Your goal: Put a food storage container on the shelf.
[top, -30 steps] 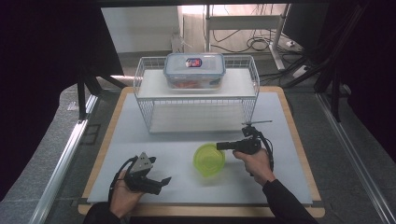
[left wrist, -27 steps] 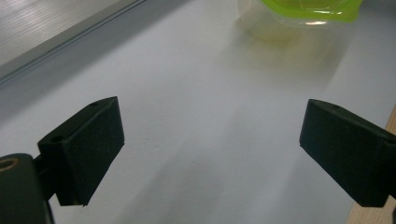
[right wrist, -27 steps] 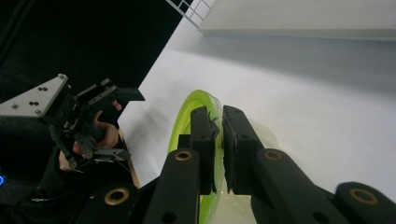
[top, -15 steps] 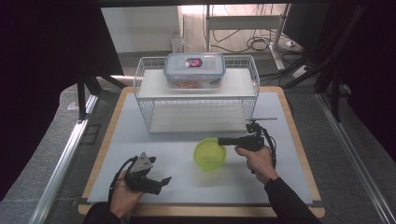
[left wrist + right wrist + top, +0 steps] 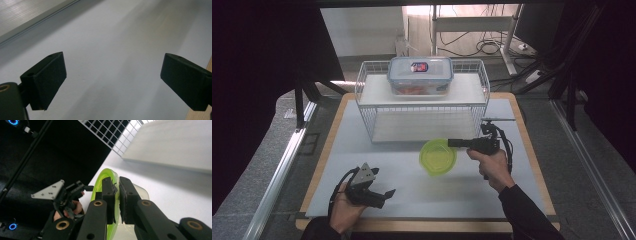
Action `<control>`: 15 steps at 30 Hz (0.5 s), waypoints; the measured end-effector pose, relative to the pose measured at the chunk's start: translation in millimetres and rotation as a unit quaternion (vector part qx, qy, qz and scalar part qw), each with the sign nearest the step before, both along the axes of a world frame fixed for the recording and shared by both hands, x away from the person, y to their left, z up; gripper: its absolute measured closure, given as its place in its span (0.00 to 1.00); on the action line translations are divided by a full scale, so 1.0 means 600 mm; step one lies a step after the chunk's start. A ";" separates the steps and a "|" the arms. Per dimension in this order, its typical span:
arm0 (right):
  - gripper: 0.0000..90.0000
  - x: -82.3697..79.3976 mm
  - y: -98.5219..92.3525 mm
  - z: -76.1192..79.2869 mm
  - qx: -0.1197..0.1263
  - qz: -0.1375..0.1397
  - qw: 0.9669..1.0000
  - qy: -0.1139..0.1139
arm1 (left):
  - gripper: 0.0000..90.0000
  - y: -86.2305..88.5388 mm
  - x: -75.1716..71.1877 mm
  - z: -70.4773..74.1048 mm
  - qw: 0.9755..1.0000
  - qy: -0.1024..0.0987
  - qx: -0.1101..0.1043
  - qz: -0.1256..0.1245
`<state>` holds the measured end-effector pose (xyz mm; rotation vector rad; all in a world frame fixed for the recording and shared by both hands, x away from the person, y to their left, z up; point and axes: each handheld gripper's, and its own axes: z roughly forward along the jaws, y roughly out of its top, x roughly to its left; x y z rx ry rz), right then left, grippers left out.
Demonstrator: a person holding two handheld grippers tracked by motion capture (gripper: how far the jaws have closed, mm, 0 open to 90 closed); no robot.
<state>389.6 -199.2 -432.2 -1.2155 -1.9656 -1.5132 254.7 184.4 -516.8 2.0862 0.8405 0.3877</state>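
At five o'clock from the wire rack (image 5: 422,117), the right gripper (image 5: 453,143) has its jaws clamped on the rim of the green bowl (image 5: 438,157), which tilts just in front of the rack. Toward seven o'clock on the mat (image 5: 412,185), the left gripper (image 5: 388,193) rests with jaws wide apart, empty.

1. Ahead of you, the wire rack (image 5: 422,107) blocks the far middle of the mat (image 5: 412,190), with a lidded container (image 5: 420,75) on its shelf.
2. Under that shelf, the rack's near side stands open.
3. Bare mat lies between your left gripper (image 5: 384,195) and the green bowl (image 5: 438,157).
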 end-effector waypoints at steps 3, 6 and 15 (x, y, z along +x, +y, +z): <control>0.93 0.002 0.000 0.017 0.003 -0.001 1.000 -0.007 | 0.07 0.000 0.000 0.000 1.000 0.000 0.000 -0.001; 0.93 0.005 0.000 0.036 0.008 -0.003 1.000 -0.015 | 0.07 0.000 0.000 0.000 1.000 0.000 0.000 -0.001; 0.93 0.016 0.005 0.093 0.024 -0.004 0.999 -0.024 | 0.07 0.001 0.001 0.000 1.000 -0.001 0.004 -0.004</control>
